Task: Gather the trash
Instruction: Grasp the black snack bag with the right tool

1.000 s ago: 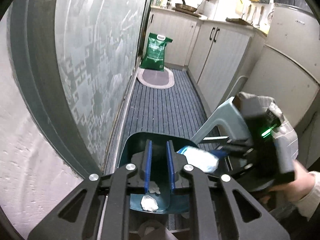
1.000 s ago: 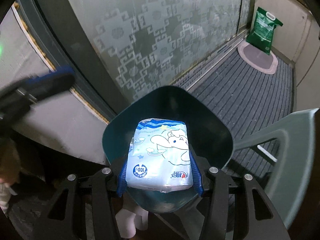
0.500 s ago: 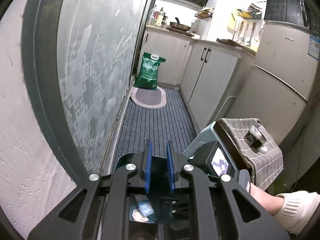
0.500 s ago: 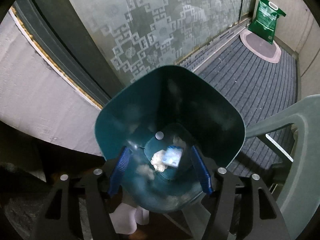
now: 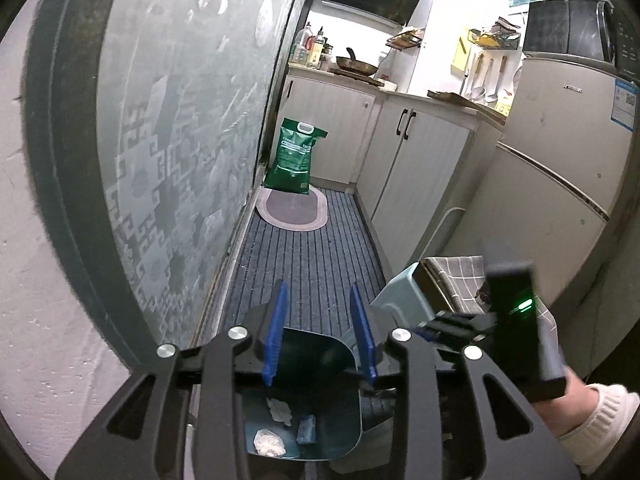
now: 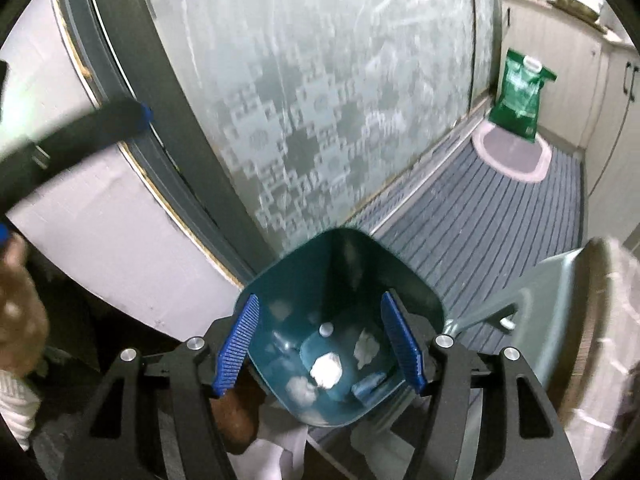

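Left gripper (image 5: 320, 336): jaws part open with nothing between the blue pads; they have just been opening. It hangs above the near rim of the teal bin (image 5: 340, 350), pointing down the kitchen floor.

Right gripper (image 6: 320, 344): jaws stand wide apart and empty, having just been opening. The blue pads frame the mouth of the bin from above without touching it.

Trash, located inside the bin on its floor:
- one crumpled white paper ball (image 6: 326, 370) near the middle;
- a second crumpled white scrap (image 6: 366, 348) just beside it;
- a blue tissue packet (image 6: 370, 386) lying against the wall of the bin, close to both scraps.
The left wrist view confirms the same three items at the bottom of the bin.

Surroundings: the bin stands on a grey striped floor mat (image 5: 312, 256), close against a frosted patterned sliding door (image 5: 180, 128). A pale green plastic stool (image 6: 560, 320) stands just beside the bin. A green sack (image 5: 296, 156) stands at the far end of the mat behind a small oval rug (image 5: 292, 210). White cabinets (image 5: 420, 168) and a refrigerator (image 5: 560, 152) line the other side.

A cream sleeve cuff (image 5: 596, 420) shows behind the right gripper in the left wrist view
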A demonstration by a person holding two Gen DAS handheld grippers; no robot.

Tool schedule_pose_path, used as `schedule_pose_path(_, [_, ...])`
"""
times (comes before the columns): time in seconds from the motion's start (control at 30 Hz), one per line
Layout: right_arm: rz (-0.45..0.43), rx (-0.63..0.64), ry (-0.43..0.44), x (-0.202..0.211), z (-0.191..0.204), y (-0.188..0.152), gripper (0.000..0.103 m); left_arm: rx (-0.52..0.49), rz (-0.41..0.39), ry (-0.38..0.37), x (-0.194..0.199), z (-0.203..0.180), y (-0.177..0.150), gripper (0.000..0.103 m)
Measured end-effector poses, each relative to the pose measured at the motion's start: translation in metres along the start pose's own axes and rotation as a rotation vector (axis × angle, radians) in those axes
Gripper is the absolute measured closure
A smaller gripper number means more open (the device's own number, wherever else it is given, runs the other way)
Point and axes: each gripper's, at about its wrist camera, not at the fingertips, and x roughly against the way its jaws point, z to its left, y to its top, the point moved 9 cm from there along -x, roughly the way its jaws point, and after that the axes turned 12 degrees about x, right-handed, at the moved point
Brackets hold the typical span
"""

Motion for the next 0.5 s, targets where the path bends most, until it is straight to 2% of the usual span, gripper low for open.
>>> schedule_pose_path(0.27, [-0.078, -0.03, -0.08, 0.05, -0.041, -0.006, 0.036, -0.024, 0.01, -0.019, -0.013, -0.029, -0.003, 0.061])
schedule_pose_path(0.43, [-0.158, -0.102, -0.165, 0.088, -0.082, -0.015, 0.027, -0.041, 0.021, -0.036, -0.024, -0.051, -0.006, 0.059])
schedule_pose_path(0.5, [-0.198, -0.153, -0.231, 0.107, -0.103, -0.022, 0.019, -0.054, 0.028, -0.045, -0.028, -0.061, -0.008, 0.059])
